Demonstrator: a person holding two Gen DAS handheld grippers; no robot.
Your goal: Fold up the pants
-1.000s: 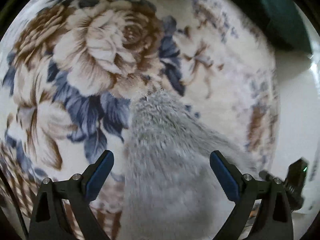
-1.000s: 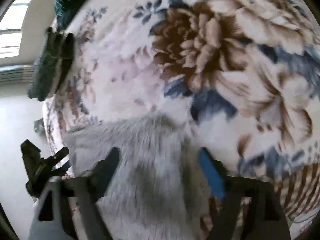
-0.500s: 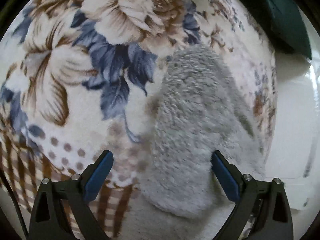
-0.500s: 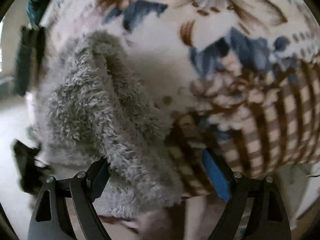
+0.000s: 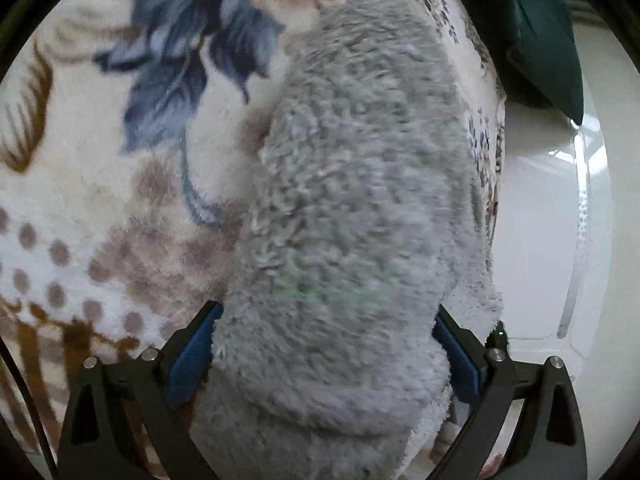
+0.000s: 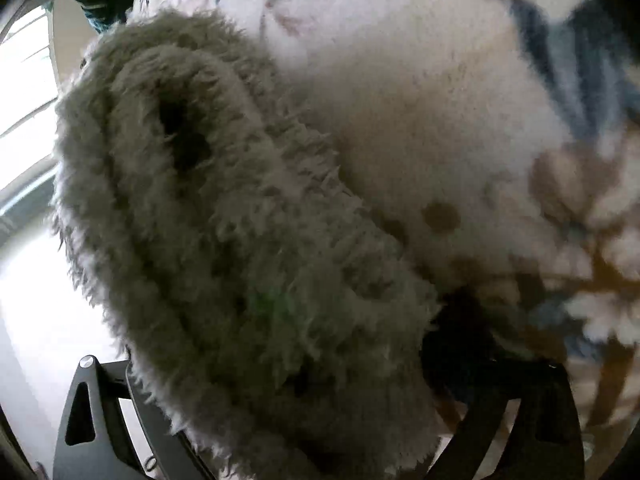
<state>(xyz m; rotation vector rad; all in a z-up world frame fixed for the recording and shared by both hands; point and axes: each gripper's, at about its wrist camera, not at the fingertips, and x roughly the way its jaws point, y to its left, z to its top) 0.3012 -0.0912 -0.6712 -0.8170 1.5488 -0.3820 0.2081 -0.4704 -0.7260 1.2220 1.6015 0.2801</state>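
Pants (image 5: 352, 216), grey and fleecy, lie in a long bunched roll on a floral blanket (image 5: 120, 184), near its edge, and fill the space between both pairs of jaws. The left gripper (image 5: 325, 350) has its jaws spread wide, the blue pads (image 5: 192, 354) flanking the roll at either side, not pinching it. The right gripper (image 6: 280, 392) is largely buried in the pile; I cannot tell how its jaws stand. A dark green cloth (image 5: 532, 36) lies beyond the blanket's far edge, and pale floor (image 5: 536, 240) shows beside it.
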